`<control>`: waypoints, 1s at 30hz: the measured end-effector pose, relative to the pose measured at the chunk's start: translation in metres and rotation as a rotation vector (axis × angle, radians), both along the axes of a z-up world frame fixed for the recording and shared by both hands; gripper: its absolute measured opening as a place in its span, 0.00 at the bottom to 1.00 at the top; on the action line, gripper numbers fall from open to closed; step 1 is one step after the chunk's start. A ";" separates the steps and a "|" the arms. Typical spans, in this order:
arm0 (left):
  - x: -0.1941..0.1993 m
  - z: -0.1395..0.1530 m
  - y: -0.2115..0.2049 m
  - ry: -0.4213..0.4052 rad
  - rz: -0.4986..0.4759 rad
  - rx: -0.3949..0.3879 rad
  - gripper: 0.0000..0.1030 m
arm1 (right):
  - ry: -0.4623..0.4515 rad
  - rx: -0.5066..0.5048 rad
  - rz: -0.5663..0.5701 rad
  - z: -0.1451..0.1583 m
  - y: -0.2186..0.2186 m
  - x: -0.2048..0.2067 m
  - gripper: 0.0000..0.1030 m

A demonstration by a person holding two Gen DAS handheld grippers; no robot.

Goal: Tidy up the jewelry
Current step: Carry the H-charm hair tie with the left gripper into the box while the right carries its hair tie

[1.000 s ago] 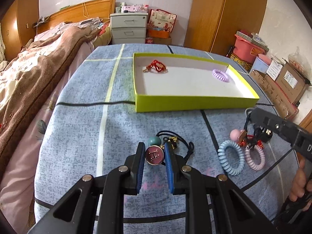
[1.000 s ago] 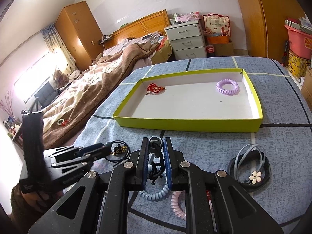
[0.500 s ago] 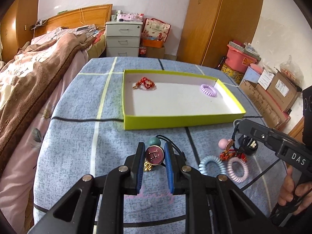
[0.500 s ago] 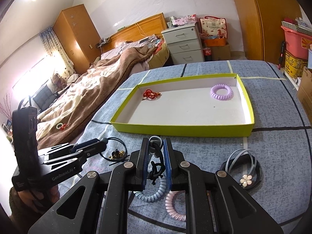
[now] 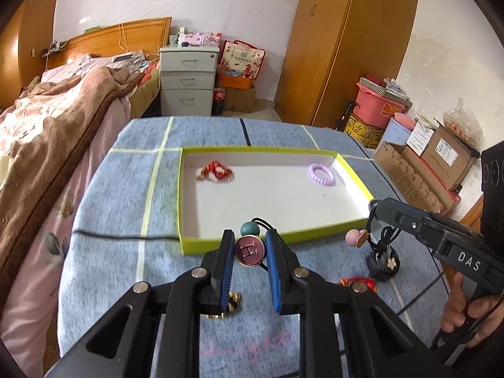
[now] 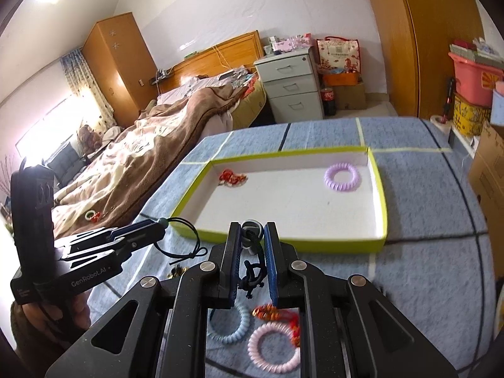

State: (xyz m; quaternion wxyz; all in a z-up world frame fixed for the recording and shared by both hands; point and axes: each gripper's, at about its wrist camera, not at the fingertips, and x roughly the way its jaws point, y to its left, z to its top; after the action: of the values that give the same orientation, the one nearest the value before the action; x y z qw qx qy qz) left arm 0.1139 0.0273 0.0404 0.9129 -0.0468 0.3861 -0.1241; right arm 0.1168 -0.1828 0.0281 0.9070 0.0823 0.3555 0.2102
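Pinching round maroon charm (image 5: 249, 249) between left gripper (image 5: 249, 253) pads, right gripper (image 6: 251, 253) clamping black cord (image 6: 252, 271)

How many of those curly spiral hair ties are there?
3. A purple one lies in the green tray at its far right. A blue one and a pink one lie side by side on the blue cloth, partly behind the hand-held gripper; others may be hidden.

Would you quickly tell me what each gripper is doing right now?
Left gripper: closed on a round maroon charm.
Right gripper: closed on a dark cord.
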 end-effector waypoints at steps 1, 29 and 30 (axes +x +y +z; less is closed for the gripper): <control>0.004 0.002 -0.001 -0.003 -0.003 0.002 0.20 | -0.001 -0.006 0.001 0.002 0.000 0.003 0.15; 0.106 -0.036 0.004 0.113 0.019 -0.034 0.20 | 0.162 -0.068 0.032 -0.038 0.029 0.156 0.15; 0.106 -0.038 0.003 0.115 0.019 -0.033 0.20 | 0.171 -0.068 0.035 -0.040 0.029 0.158 0.15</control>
State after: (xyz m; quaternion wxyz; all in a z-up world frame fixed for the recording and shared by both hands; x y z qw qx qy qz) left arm 0.2201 0.0306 0.0024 0.8894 -0.0726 0.4352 -0.1191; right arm 0.2745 -0.1538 -0.0118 0.8719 0.0627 0.4399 0.2058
